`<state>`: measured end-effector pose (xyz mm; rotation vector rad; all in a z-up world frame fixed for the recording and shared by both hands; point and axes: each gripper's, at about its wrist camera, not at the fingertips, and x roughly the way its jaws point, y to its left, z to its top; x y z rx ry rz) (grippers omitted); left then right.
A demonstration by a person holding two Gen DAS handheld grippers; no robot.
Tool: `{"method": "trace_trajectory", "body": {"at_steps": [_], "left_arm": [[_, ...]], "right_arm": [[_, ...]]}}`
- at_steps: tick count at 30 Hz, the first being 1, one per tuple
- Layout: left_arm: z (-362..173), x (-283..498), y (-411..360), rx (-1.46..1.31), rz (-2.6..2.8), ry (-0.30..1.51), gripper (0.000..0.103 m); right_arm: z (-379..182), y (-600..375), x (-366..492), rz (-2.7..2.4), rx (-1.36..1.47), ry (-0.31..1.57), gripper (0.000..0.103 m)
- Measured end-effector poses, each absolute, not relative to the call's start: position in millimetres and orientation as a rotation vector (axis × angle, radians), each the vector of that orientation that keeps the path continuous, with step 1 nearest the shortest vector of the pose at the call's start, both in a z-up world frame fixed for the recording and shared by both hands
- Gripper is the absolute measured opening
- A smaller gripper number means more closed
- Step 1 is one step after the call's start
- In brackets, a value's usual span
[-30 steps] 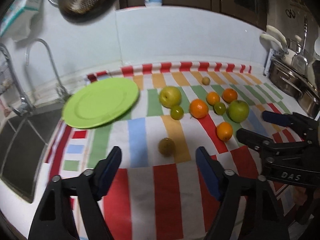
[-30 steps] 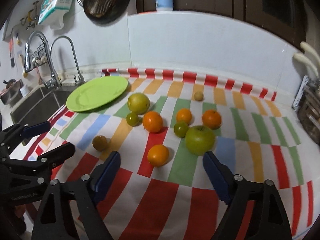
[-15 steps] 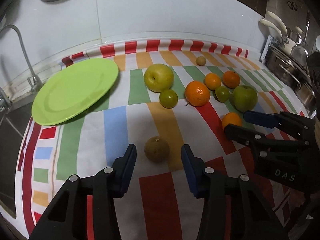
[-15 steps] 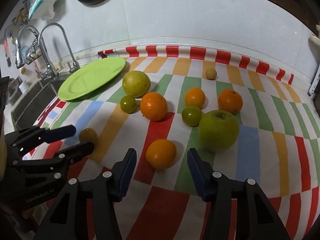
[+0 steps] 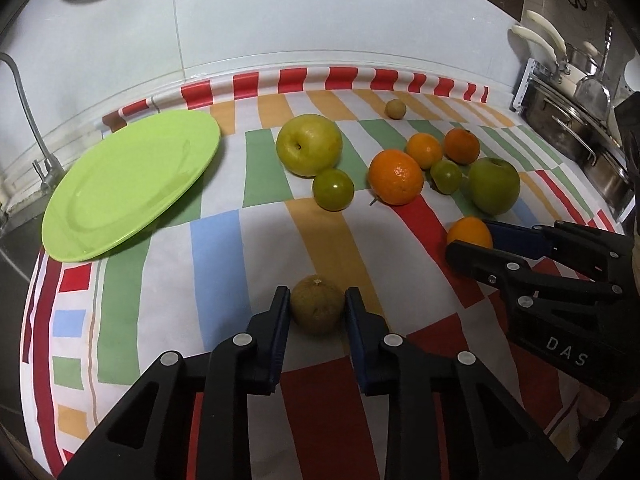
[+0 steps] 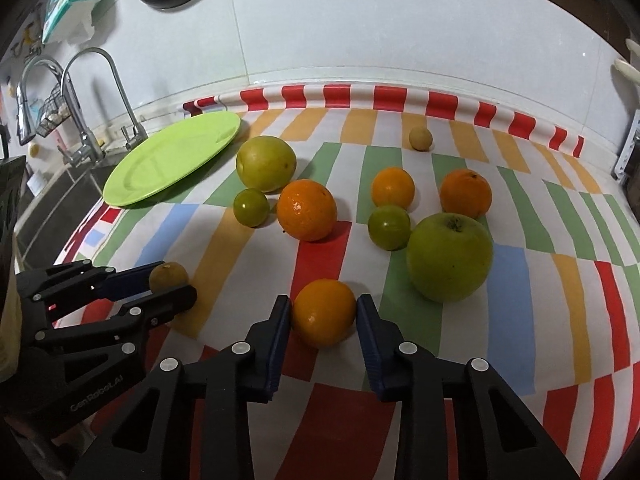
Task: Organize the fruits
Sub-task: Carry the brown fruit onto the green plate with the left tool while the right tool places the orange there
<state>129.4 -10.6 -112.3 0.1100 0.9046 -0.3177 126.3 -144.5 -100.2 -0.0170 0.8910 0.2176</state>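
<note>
Several fruits lie on a striped cloth (image 5: 224, 264). My left gripper (image 5: 317, 309) has its two fingers tight against the sides of a small brownish-yellow fruit (image 5: 317, 309) that rests on the cloth. My right gripper (image 6: 323, 312) has its fingers against the sides of a small orange (image 6: 323, 312), also on the cloth. The right gripper also shows in the left wrist view (image 5: 472, 242), and the left gripper in the right wrist view (image 6: 170, 282). An empty green plate (image 5: 128, 184) lies at the far left.
Behind lie a yellow apple (image 6: 266, 164), a green apple (image 6: 450, 256), oranges (image 6: 307, 210), two small green fruits (image 6: 251, 207) and a tiny yellow fruit (image 6: 421, 138). A sink with taps (image 6: 76, 120) is at the left. Pots (image 5: 576, 128) stand at the right.
Both grippers have moved forward and down and narrowed: the left onto the brownish-yellow fruit, the right onto the near orange. The fruits have not moved.
</note>
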Motion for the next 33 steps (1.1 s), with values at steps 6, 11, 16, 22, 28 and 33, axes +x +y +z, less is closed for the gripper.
{"method": "trace_trajectory", "body": {"at_steps": [6,11,16,22,28,33], "left_arm": [[-102,124,-8,0.103,-0.337,0.89,0.028],[-86,115,2,0.098,-0.326,0.857,0.028],[-71,109,16,0.091,-0.291,0.845,0.028],[-50,105,36,0.099,-0.235,0.786,0.028],[-34,113,59,0.076,-0.18,0.738,0.028],[-27,124,78,0.056,-0.133,0.707,0.028]], "right_arm": [[-94,-143,121,0.212,-0.003,0.887,0.034],[-79,-137,116,0.225,0.003,0.863,0.034],[-62,-125,114,0.249,-0.001,0.827,0.034],[-43,-105,116,0.296,-0.028,0.776,0.034],[-28,-79,134,0.345,-0.059,0.745,0.034],[-17,-59,152,0.388,-0.099,0.718,0.034]]}}
